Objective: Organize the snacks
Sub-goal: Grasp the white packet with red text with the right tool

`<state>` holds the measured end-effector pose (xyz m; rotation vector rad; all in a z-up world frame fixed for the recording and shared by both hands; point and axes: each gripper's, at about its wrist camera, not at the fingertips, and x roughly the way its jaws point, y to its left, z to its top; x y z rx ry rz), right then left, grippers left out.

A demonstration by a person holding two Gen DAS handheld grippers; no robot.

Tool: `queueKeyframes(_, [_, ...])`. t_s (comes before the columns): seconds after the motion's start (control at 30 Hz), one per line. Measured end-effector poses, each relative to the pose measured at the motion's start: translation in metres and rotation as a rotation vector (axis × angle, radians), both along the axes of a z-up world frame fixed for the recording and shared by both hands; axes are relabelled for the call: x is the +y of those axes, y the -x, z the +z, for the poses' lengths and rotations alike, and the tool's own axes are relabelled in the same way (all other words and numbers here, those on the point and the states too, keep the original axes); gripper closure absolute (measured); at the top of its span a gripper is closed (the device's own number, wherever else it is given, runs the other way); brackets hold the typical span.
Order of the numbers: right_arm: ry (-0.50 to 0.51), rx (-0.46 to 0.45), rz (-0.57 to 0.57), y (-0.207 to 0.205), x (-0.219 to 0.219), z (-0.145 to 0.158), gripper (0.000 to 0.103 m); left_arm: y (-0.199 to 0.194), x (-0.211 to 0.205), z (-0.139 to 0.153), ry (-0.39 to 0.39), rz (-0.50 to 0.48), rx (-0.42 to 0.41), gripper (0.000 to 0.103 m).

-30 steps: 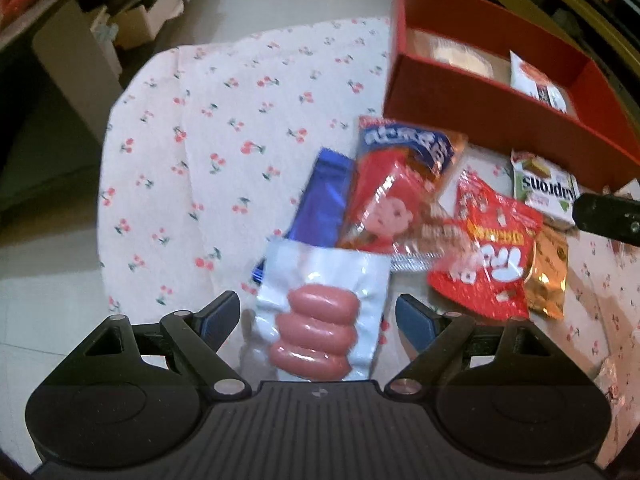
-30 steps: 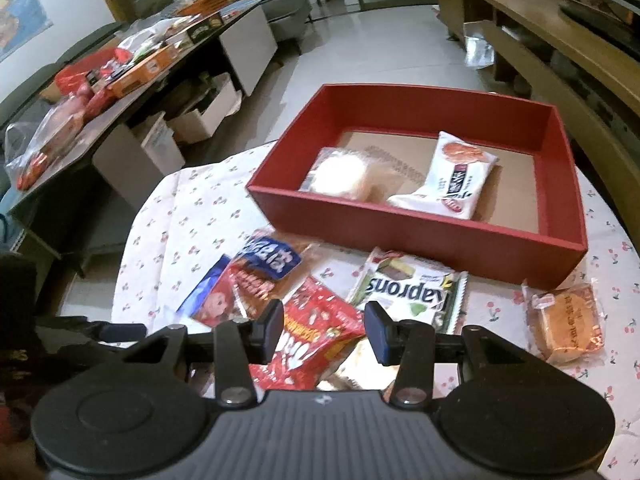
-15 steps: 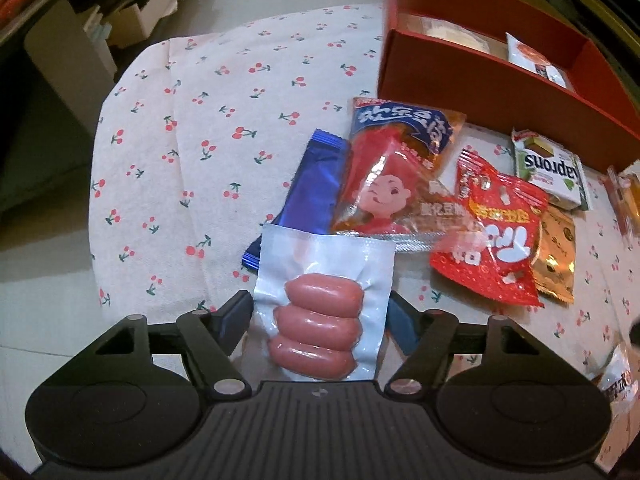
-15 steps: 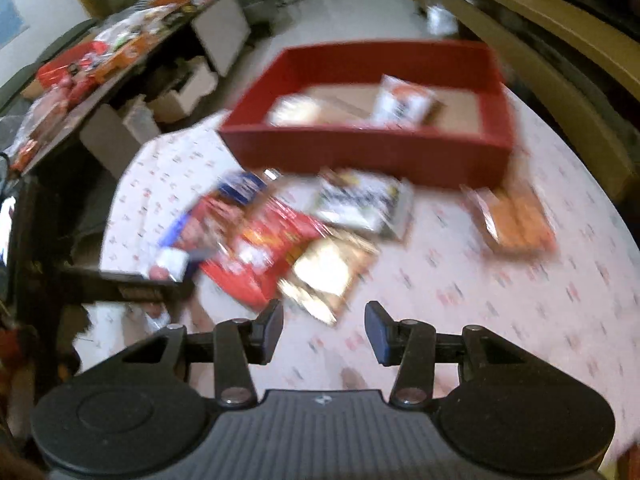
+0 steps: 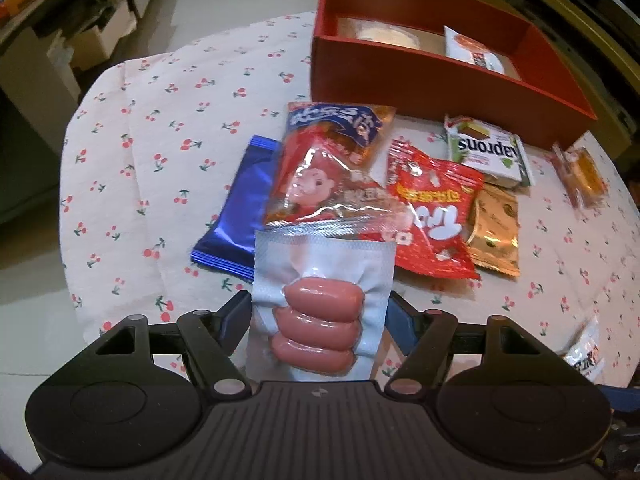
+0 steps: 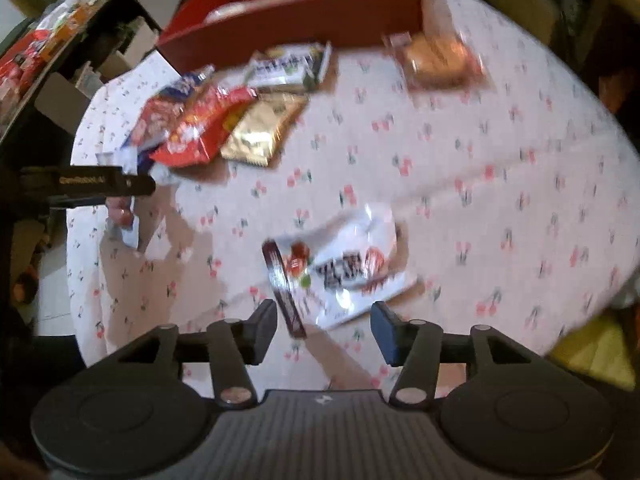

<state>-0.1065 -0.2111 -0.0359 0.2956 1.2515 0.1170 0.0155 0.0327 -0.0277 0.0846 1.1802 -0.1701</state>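
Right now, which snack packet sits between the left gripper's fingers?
The clear vacuum pack of three pink sausages; the left gripper clamps it, while the other packets lie on the tablecloth.

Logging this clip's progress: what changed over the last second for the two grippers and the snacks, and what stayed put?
The left gripper closed on the sausage pack and now holds it above the table. The right gripper swung away from the red box, back and right, to hang open over a white snack bag near the table's front. The snack pile and the two packets in the box did not move.
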Motion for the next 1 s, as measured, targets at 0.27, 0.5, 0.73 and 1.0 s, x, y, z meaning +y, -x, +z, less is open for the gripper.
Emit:
queueKeyframes(0.27, [-0.074,0.084,-0.045,-0.032,-0.008,-0.012,0.051,0.002,-0.001,0.004,0.033,-0.017,0.002,0.026])
queueKeyframes(0.5, [0.049,0.028,-0.049,-0.077,-0.016,0.005,0.049,0.002,-0.004,0.001,0.04,-0.022,0.018,0.026])
queueKeyframes(0.73, [0.08,0.009,-0.056,-0.073,0.002,0.011,0.045,0.002,-0.006,0.0,0.046,-0.027,0.024,0.026])
queueKeyframes(1.0, [0.037,0.02,-0.118,-0.048,0.009,0.005,0.044,0.003,-0.006,0.0,0.04,-0.028,0.025,0.026])
